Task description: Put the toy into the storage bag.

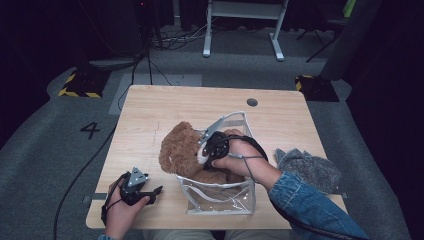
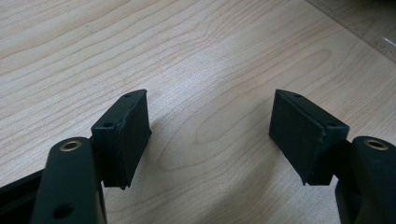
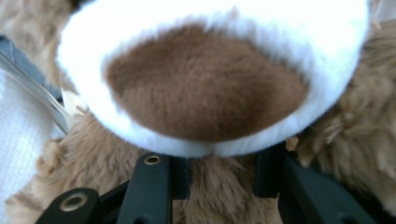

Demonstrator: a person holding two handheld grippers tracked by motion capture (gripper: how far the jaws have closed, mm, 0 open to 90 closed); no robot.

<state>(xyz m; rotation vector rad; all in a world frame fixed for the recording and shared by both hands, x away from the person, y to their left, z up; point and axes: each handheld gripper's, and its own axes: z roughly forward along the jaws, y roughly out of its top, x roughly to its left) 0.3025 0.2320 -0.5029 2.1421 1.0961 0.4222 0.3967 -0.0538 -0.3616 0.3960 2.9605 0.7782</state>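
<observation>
- Here the right gripper (image 1: 204, 150) sits down among the fur of a brown teddy bear (image 1: 179, 150), which lies half in a clear plastic bag (image 1: 220, 197) near the middle of the wooden table (image 1: 150, 105)
- In the right gripper view the two black jaws are pressed into the brown plush just under a white-rimmed round patch of the teddy bear (image 3: 205, 84), with fur bunched between them, so this gripper holds the bear
- The bear's head pokes out over the bag's left edge, its body inside the bag
- The left gripper (image 1: 146, 191) rests near the front left corner of the table, well apart from the bag; in the left gripper view its jaws stand wide with bare wood between them
- A grey cloth (image 1: 309, 167) lies to the right of the bag
</observation>
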